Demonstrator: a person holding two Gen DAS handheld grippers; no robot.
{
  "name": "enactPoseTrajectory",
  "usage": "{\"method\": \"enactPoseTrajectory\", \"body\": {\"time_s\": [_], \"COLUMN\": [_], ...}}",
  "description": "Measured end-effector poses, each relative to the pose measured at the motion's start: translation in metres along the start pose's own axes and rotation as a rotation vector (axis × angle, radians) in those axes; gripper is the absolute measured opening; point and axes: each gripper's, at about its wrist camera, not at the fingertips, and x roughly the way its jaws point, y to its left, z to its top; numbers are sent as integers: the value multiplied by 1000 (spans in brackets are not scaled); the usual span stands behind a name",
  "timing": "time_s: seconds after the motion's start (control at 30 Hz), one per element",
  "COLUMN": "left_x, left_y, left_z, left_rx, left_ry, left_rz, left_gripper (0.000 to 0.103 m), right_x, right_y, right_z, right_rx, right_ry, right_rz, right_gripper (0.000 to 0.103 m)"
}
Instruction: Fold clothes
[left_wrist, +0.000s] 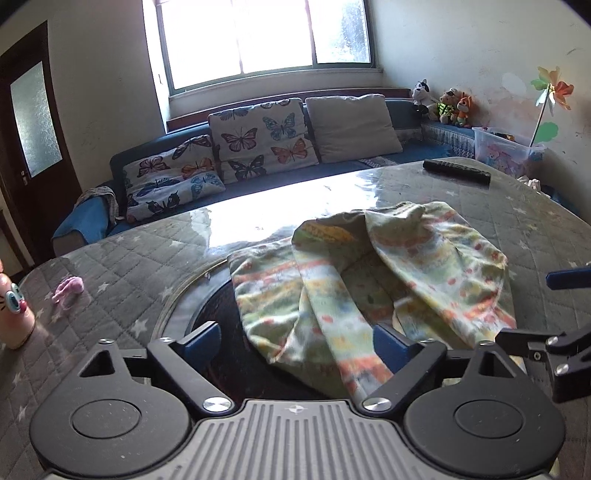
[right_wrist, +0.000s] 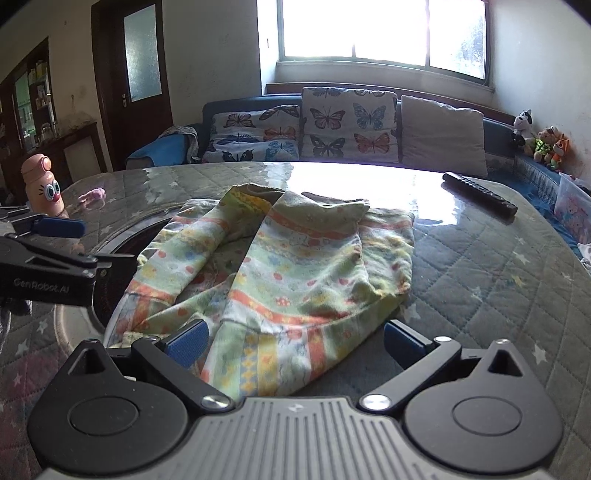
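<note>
A crumpled green garment with orange and yellow stripes (left_wrist: 373, 273) lies on the table (left_wrist: 147, 266); it also shows in the right wrist view (right_wrist: 295, 266). My left gripper (left_wrist: 297, 341) is open, its jaws wide apart over the garment's near edge, holding nothing. My right gripper (right_wrist: 293, 341) is open over the garment's near hem, holding nothing. The right gripper also shows at the right edge of the left view (left_wrist: 554, 314). The left gripper shows at the left edge of the right view (right_wrist: 70, 245).
A black remote (left_wrist: 456, 170) lies at the table's far right. A pink cartoon bottle (right_wrist: 42, 184) and a small pink item (left_wrist: 68, 290) sit at the left. A sofa with butterfly cushions (left_wrist: 258, 136) stands behind the table.
</note>
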Motion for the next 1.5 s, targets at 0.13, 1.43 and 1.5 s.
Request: {"method": "enactPoseTrajectory", "body": {"time_s": [0.13,1.43,1.5], "left_x": [30,29,8], "left_y": [9,88,98], "left_z": [19,40,29], "left_rx": [-26,-281,-294], "left_ry": [25,-54,-78], "left_rz": [-20,-5,39], "left_gripper": [74,6,6], "right_x": [20,80,64], "right_y": [-5,-22,-31], "right_z": [17,65,60], "right_rx": [10,0,18], "right_ry": [11,11,-10], "right_rz": [23,-30,-51], "right_gripper": [97,3,3]}}
